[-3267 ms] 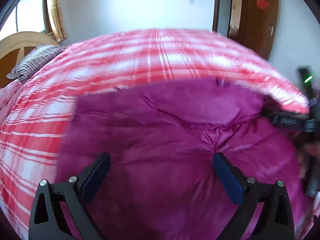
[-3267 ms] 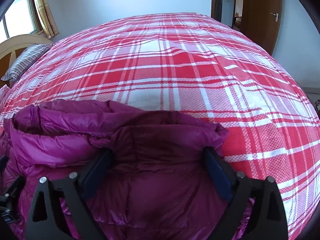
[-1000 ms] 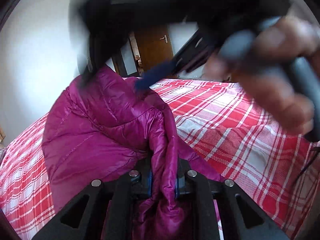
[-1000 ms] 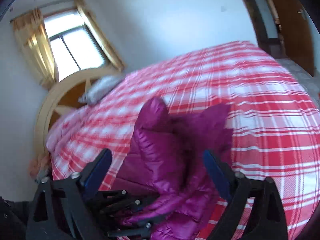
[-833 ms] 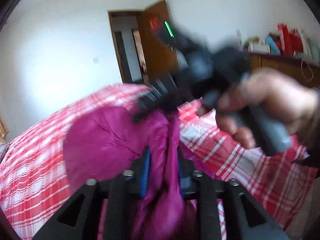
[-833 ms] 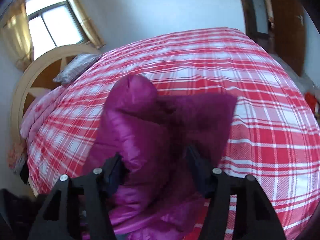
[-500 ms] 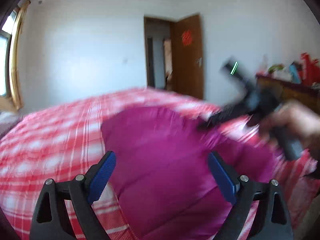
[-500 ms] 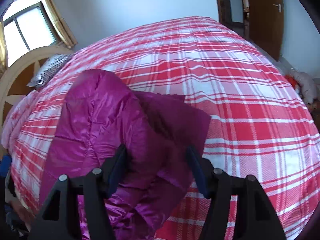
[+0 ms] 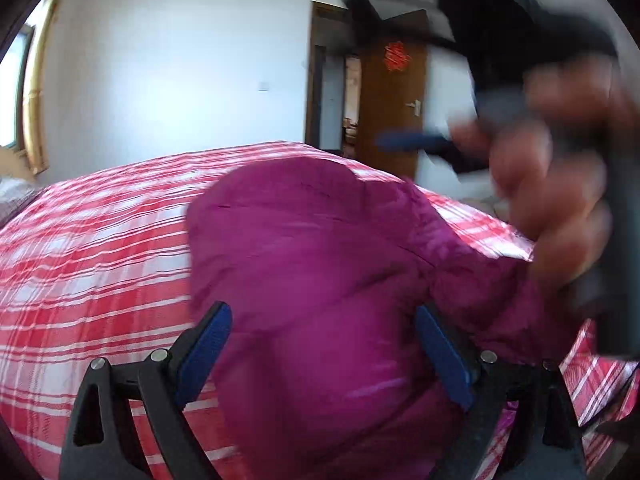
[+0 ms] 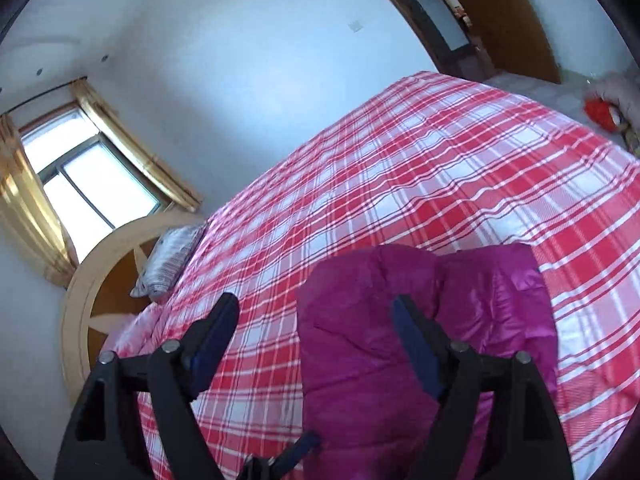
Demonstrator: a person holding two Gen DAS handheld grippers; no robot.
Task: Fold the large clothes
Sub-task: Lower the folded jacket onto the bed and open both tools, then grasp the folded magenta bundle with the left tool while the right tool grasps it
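A magenta puffer jacket [image 9: 320, 264] lies bunched and folded over on the red plaid bedspread [image 9: 100, 248]. My left gripper [image 9: 322, 340] is open just above it; the cloth bulges up between the blue pads [image 9: 204, 344] without being pinched. In the right wrist view the jacket [image 10: 420, 340] lies under the right finger. My right gripper [image 10: 314, 320] hangs tilted over the jacket's left edge, its jaws opening and pressing on nothing. The hand [image 9: 560, 184] that holds it is blurred and close in the left wrist view.
A striped pillow [image 10: 168, 264] lies by the round wooden headboard [image 10: 80, 300] under a window [image 10: 80, 188] with gold curtains. A brown door [image 9: 392, 108] stands open past the bed's far end. A red object [image 10: 600, 114] lies on the floor beside the bed.
My left gripper let go of the jacket fold it pinched and opened wide. The jacket dropped onto the bed. My right gripper released the jacket, rolled and swung close past the left camera.
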